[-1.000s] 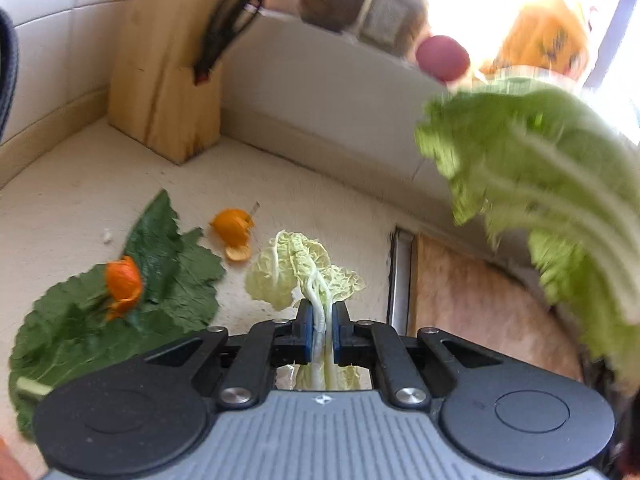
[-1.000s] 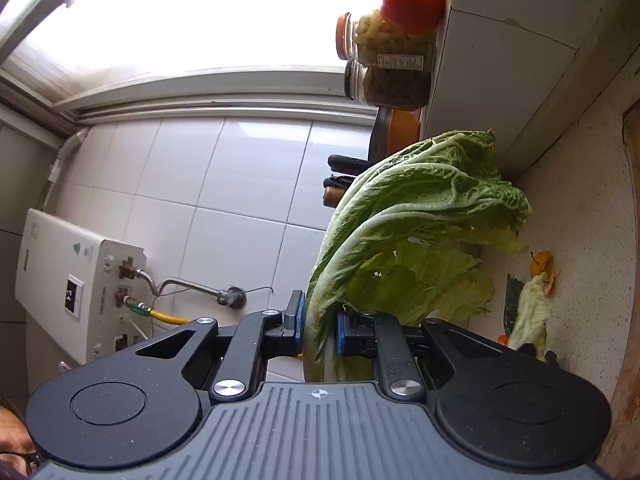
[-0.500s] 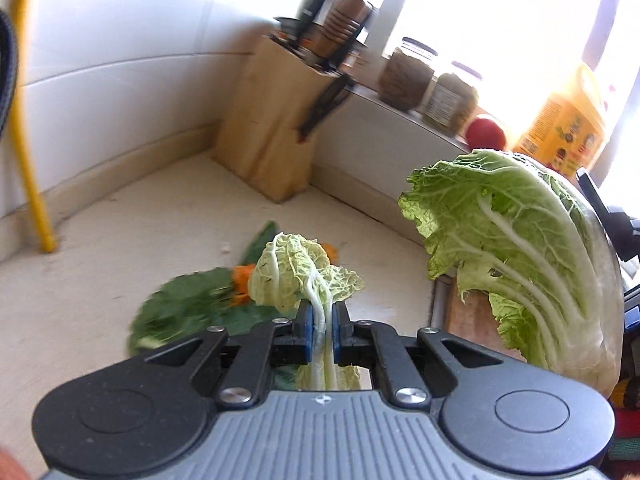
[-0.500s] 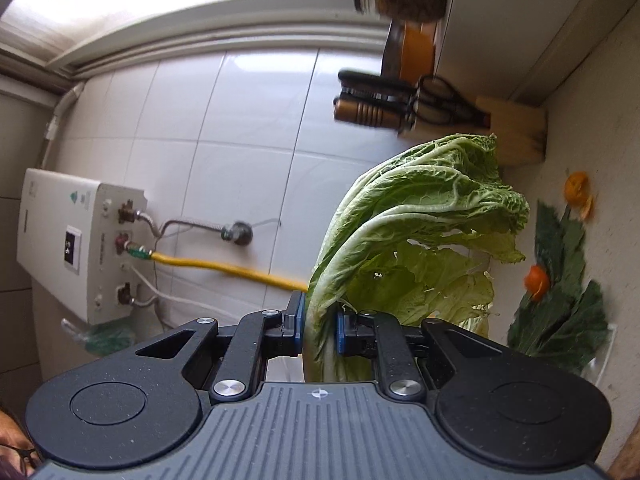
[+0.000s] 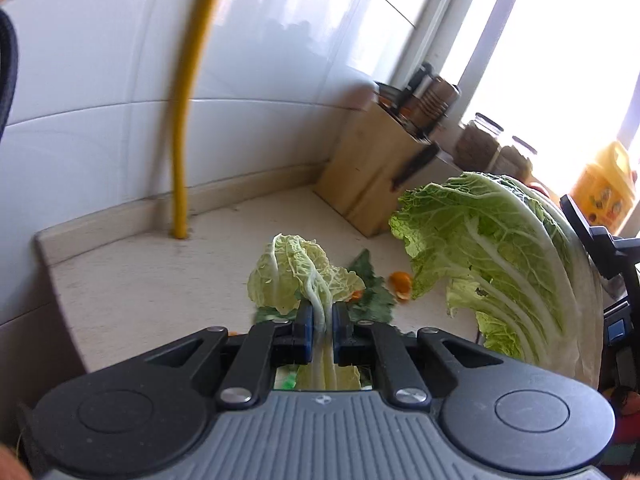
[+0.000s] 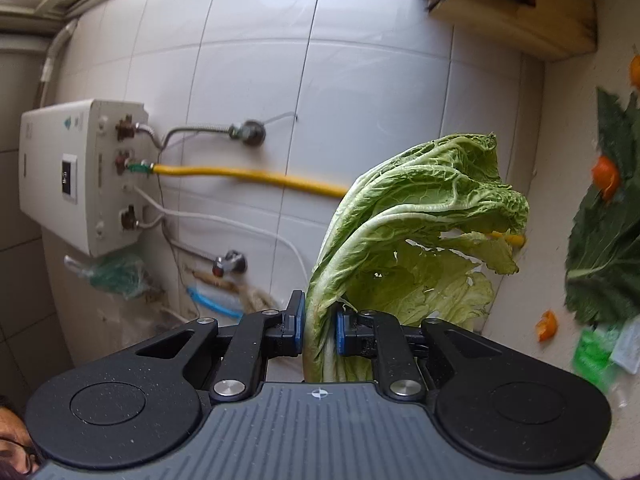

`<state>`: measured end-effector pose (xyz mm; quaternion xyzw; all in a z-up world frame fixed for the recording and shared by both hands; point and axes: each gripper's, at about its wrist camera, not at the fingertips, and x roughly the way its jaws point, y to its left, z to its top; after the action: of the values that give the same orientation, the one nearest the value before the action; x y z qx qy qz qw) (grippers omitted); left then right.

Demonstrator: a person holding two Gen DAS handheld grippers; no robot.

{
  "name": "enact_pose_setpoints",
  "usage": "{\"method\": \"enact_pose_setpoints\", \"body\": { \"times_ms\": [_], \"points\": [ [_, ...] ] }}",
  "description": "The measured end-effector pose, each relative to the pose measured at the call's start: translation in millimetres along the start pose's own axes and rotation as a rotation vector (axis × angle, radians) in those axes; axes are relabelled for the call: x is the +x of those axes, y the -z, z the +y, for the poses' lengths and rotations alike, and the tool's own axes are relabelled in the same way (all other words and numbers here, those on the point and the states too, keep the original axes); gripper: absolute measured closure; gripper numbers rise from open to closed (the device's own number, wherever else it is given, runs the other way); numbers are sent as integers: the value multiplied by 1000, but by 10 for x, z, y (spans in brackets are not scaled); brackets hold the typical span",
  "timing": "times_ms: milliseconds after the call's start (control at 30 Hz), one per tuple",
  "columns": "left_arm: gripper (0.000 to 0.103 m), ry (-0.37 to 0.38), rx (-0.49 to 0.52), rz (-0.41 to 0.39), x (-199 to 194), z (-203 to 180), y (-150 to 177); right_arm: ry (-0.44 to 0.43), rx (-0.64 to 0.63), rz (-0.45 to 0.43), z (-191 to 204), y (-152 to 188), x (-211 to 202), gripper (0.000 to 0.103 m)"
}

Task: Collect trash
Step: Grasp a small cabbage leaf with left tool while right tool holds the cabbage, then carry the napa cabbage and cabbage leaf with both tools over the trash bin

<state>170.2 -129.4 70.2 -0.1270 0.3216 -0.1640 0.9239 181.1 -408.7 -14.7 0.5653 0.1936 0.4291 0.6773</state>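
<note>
My left gripper (image 5: 320,322) is shut on the white stem of a small pale cabbage leaf (image 5: 298,276), held up above the counter. My right gripper (image 6: 319,326) is shut on the stems of large green cabbage leaves (image 6: 416,216), which also show at the right of the left wrist view as big cabbage leaves (image 5: 504,264). On the beige counter lie a dark green leaf (image 6: 608,240) with an orange peel (image 6: 606,176) on it, another orange peel piece (image 6: 547,325), and orange peel (image 5: 400,282) beside a dark leaf (image 5: 372,292).
A wooden knife block (image 5: 378,176) stands in the counter corner by the white tiled wall. Jars (image 5: 478,144) and a yellow bottle (image 5: 604,192) sit on the window ledge. A yellow hose (image 5: 184,120) rises from the counter (image 5: 140,280). A white water heater (image 6: 76,176) hangs on the wall. Green wrapper scraps (image 6: 596,352) lie nearby.
Both grippers have lifted and turned with their leaves still clamped. The left view swung up and left to the wall and yellow hose; the right view swung away from the window toward the heater.
</note>
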Motion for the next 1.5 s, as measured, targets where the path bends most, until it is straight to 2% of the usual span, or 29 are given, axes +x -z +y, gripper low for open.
{"method": "enact_pose_setpoints", "body": {
  "times_ms": [200,567,833,1167,1333,1500],
  "points": [
    [96,-46,-47,-28,-333,337,117,4,14,79,15,252,345,82],
    [96,-187,-121,-62,-1078,909,395,-21,87,260,-33,930,1109,82],
    [96,-272,-182,-37,-1415,1387,656,-7,147,349,-179,1467,1499,82],
    [96,-298,-254,34,-1416,1830,946,95,178,441,-480,1931,1882,82],
    [96,-318,-307,96,-1255,2046,1147,191,163,495,-688,2111,2030,82],
    [96,-372,-357,134,-1064,2247,1331,304,105,561,-904,2260,2170,81]
  ]
}}
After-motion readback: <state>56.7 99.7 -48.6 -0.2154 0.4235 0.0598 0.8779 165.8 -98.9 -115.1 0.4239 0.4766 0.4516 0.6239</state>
